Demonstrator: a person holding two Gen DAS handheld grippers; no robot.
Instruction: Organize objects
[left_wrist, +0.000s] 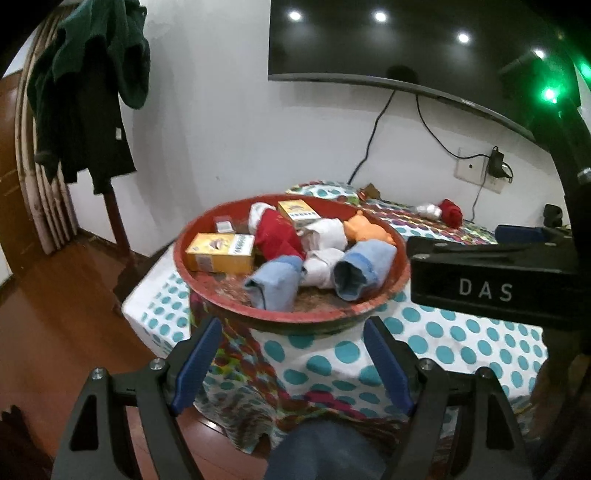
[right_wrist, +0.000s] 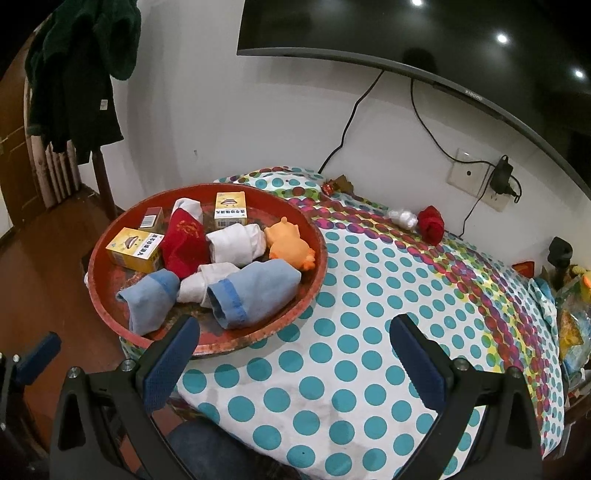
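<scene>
- Both tools hover at the near edge of the table (right_wrist: 369, 332), over its dotted cloth, and nothing is being carried; I'd say this is the moment between picks.
- The left gripper (left_wrist: 291, 354) has its blue fingers (left_wrist: 195, 365) spread wide with nothing between them; it faces the red tray (left_wrist: 295, 317).
- The right gripper (right_wrist: 295, 354) is spread wide too and empty, its left finger just in front of the tray rim.
- The tray sits at the table's near left corner, overhanging it a little.
- In the tray I count: two yellow boxes (right_wrist: 135, 249), one small brown box (right_wrist: 152, 218), two blue sock rolls (right_wrist: 255, 295), two white sock rolls (right_wrist: 236, 243), one red-and-white sock (right_wrist: 184, 240), one orange toy (right_wrist: 291, 247).
- Loose near the far edge: one red sock roll (right_wrist: 431, 223) and one white bundle (right_wrist: 404, 218) just beside it.
- The next move probably means reaching across to that pair and pinching one soft roll squarely.
</scene>
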